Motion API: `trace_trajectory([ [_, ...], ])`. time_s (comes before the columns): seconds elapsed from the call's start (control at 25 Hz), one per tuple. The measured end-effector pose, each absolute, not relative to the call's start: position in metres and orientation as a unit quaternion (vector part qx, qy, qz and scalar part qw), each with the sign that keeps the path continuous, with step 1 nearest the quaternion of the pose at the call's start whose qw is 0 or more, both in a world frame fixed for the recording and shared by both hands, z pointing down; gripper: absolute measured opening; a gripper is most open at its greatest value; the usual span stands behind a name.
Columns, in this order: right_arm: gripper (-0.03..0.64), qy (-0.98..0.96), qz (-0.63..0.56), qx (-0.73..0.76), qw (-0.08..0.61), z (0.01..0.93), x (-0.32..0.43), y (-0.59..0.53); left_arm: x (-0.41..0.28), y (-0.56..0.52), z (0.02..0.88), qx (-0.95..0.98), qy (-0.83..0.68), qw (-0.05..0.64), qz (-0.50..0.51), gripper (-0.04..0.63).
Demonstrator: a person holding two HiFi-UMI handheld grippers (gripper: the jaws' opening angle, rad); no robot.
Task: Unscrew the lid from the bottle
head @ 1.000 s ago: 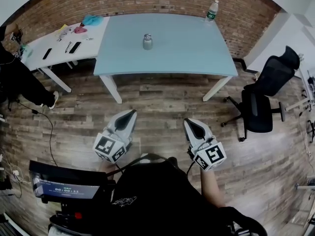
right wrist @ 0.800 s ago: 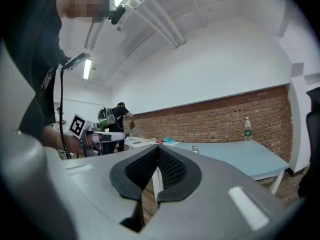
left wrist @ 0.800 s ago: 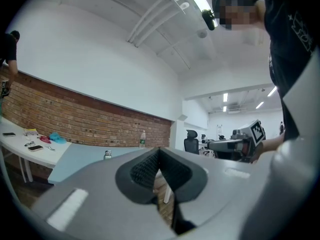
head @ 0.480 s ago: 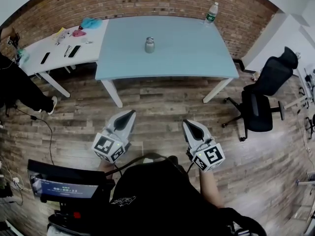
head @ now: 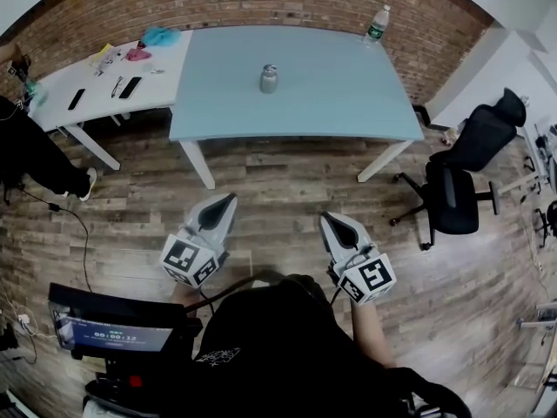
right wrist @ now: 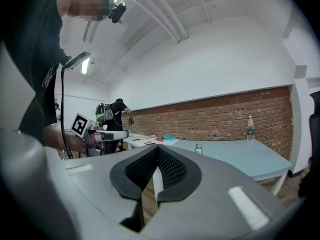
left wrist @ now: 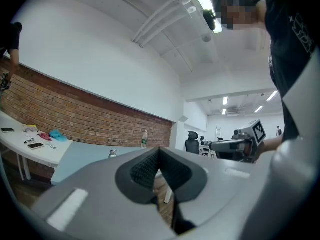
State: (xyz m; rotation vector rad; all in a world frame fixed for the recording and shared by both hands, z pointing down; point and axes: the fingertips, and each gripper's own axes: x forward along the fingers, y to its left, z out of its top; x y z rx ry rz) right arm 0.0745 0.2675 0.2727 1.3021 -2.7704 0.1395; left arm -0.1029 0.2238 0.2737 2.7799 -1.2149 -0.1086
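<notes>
With left gripper (head: 226,200) and right gripper (head: 329,219) closed empty, I judge the metal bottle (head: 269,80) rigid and slick: clamp body, twist lid (head: 270,67)

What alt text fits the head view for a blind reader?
A person holds the left gripper and right gripper, both shut, over wood flooring, short of a light blue table bearing a small metal bottle and, at a far corner, a plastic water bottle.
</notes>
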Motion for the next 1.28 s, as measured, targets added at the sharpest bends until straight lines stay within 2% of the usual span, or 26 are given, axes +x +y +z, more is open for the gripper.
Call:
trace_trajectory([
  [0.68,0.002,-0.909,0.05,0.414,0.025,0.267,0.073,0.243,-0.109,0.21,0.271,0.907,-0.417,0.056,-0.026,0.0],
  [1.28,0.002,-0.909,0.06,0.412,0.023,0.272,0.104,0.207,-0.079,0.175,0.269,0.906,-0.419,0.055,-0.018,0.0],
])
